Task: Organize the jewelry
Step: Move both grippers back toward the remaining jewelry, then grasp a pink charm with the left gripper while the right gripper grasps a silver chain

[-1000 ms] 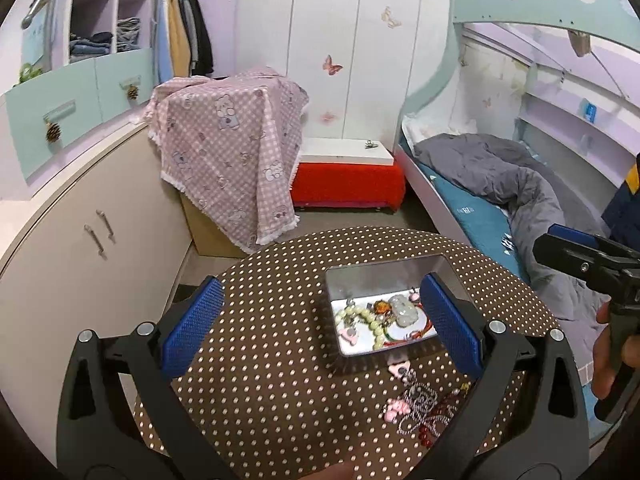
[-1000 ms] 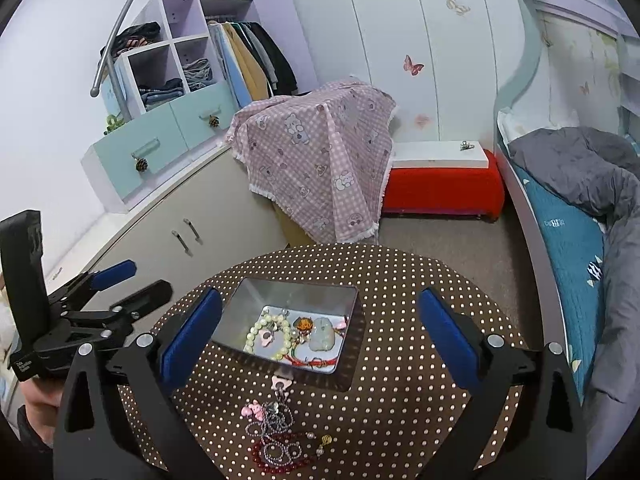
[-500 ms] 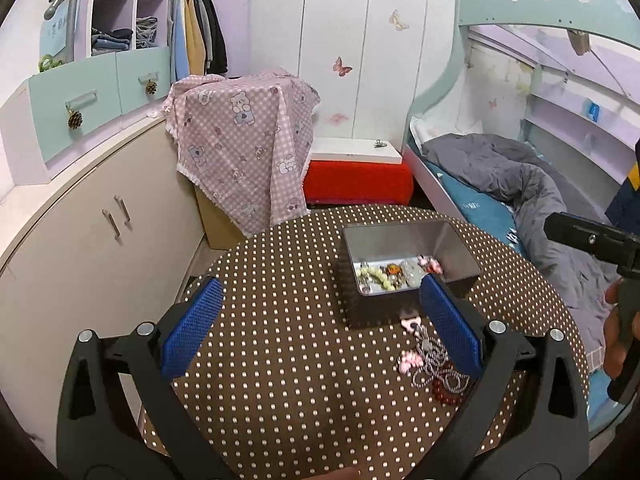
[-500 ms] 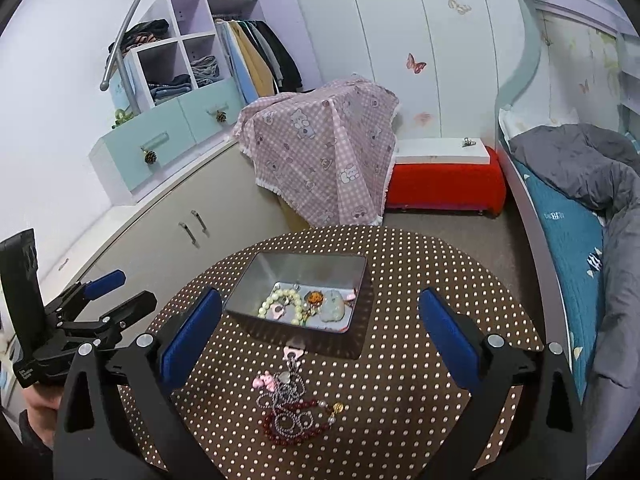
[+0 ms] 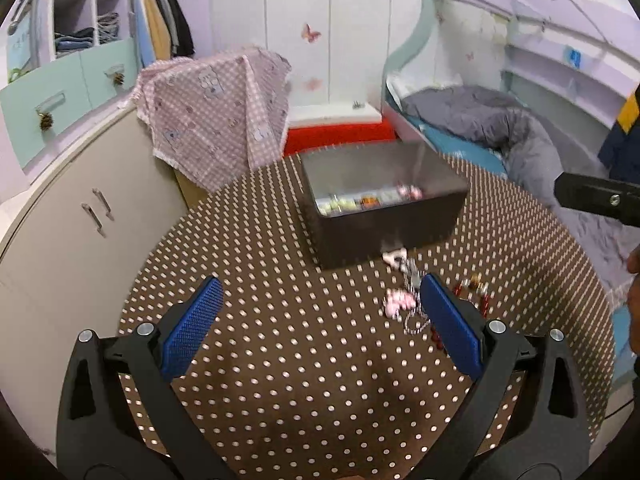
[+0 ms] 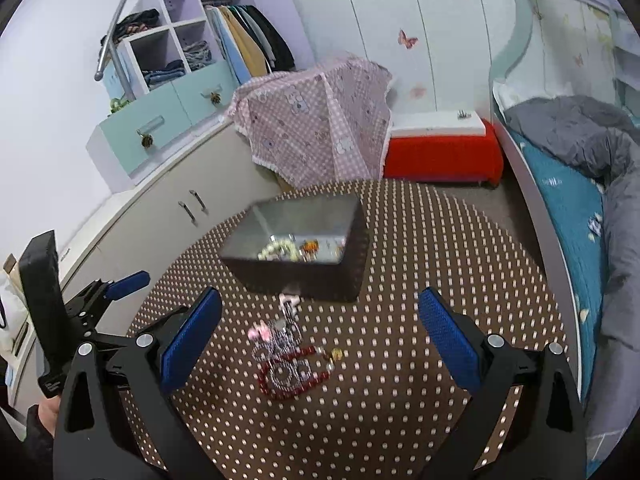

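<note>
A grey metal tin (image 5: pixel 384 204) holding beads and charms stands on the round brown polka-dot table (image 5: pixel 280 280); it also shows in the right wrist view (image 6: pixel 296 248). A loose pile of jewelry (image 6: pixel 294 354), with a red bead string, silver chains and pink charms, lies in front of the tin; it shows in the left wrist view (image 5: pixel 416 296) beside my left gripper's right finger. My left gripper (image 5: pixel 320 328) is open and empty, low over the table. My right gripper (image 6: pixel 320 340) is open and empty above the pile.
A cream cabinet (image 5: pixel 80 208) runs along the left. A pink checked cloth (image 6: pixel 320 120) covers a box behind the table, with a red bench (image 6: pixel 444 152) beside it. A bed with grey bedding (image 6: pixel 592 184) is on the right.
Both grippers have dropped lower toward the table and closer to the tin and the loose pile. The tin now appears from the side. Both stay open.
</note>
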